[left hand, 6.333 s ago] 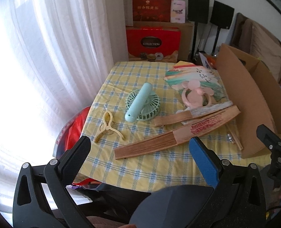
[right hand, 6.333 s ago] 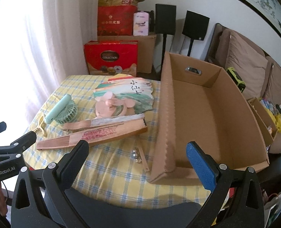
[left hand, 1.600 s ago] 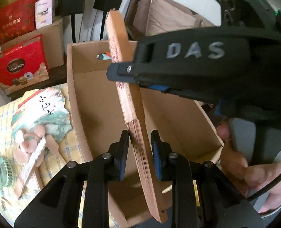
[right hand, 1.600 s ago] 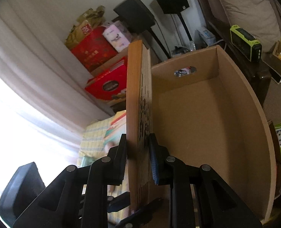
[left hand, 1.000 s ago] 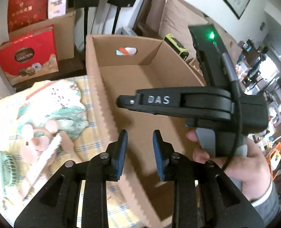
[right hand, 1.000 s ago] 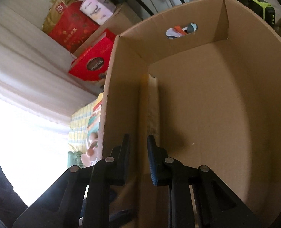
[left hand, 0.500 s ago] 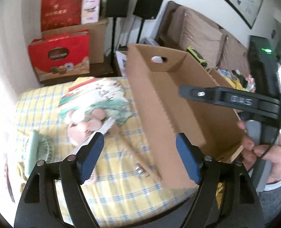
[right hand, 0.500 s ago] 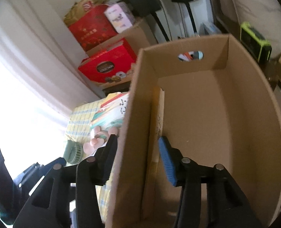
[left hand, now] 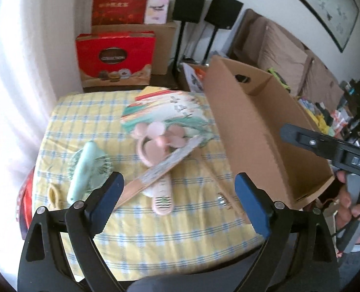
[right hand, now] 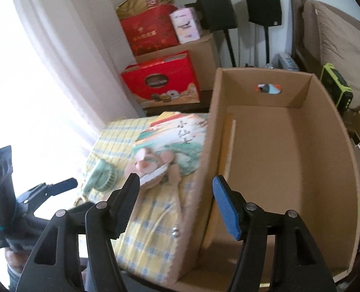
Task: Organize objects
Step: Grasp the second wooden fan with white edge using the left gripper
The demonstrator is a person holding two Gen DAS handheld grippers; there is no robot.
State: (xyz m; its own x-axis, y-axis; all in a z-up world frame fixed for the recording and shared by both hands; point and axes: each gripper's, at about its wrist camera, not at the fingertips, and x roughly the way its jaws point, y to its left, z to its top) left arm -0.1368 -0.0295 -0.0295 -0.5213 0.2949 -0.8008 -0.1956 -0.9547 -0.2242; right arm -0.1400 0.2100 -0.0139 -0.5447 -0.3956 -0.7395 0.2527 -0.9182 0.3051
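A large open cardboard box (right hand: 289, 160) stands at the table's right edge; it also shows in the left wrist view (left hand: 260, 131). A folded wooden fan (right hand: 230, 146) leans inside against its left wall. On the yellow checked tablecloth (left hand: 155, 223) lie a folded pale fan (left hand: 160, 168), a pink handheld fan (left hand: 159, 143), a mint handheld fan (left hand: 85, 168), a painted paper fan (left hand: 165, 109) and a yellow clip (left hand: 54, 194). My left gripper (left hand: 178, 202) is open and empty above the table's near edge. My right gripper (right hand: 176, 202) is open and empty over the box's left wall.
A thin stick with small metal bells (left hand: 222, 198) lies near the box. Red gift boxes (left hand: 115, 58) and a carton stand behind the table, with two black speakers (left hand: 206, 14) on stands. White curtains hang at the left. A sofa (left hand: 287, 56) is at the right.
Both grippers let go of the wooden fan inside the box and opened. Both have pulled back and up; the left one has swung left over the table.
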